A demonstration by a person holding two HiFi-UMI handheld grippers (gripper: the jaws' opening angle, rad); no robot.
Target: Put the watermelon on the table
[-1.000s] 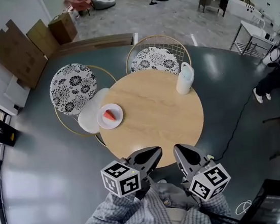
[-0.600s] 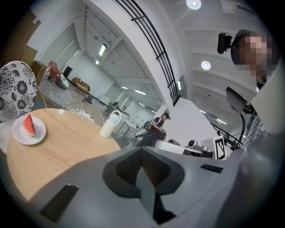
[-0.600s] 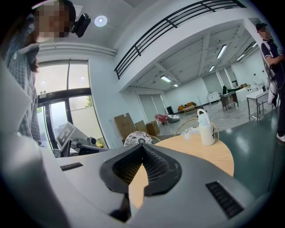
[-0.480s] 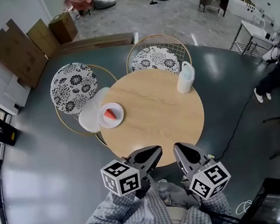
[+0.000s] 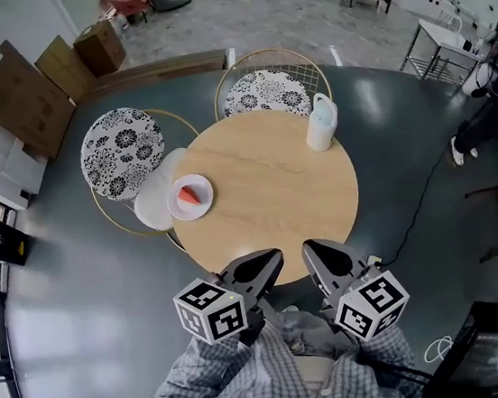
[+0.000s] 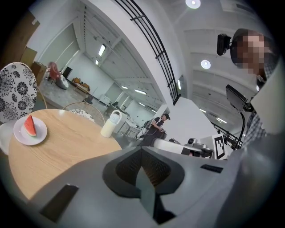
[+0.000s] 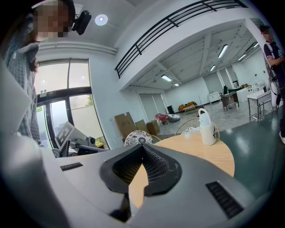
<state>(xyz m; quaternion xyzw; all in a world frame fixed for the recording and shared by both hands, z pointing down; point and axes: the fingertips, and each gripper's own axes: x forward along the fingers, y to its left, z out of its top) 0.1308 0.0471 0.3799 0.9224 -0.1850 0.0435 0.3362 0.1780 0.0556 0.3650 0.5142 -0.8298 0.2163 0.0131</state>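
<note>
A red watermelon slice (image 5: 190, 195) lies on a small white plate (image 5: 205, 210) at the left edge of the round wooden table (image 5: 277, 203). The left gripper view also shows the slice (image 6: 30, 125) on its plate (image 6: 20, 136), far off at the left. My left gripper (image 5: 273, 259) hovers at the table's near edge, well short of the plate, jaws shut and empty. My right gripper (image 5: 311, 250) hangs beside it, also shut with nothing in it. Both gripper views look low across the tabletop (image 6: 67, 142) (image 7: 213, 153).
A white jug (image 5: 319, 123) (image 6: 109, 124) (image 7: 206, 128) stands at the table's far right. Two patterned chairs (image 5: 123, 151) (image 5: 267, 91) and a white seat (image 5: 152, 206) ring the far and left sides. A person (image 5: 493, 116) stands at the right. Cardboard (image 5: 17, 97) leans against the left wall.
The head view has shifted slightly, so the table sits a little higher and further left. Both grippers stay shut at the near edge; the slice has not moved.
</note>
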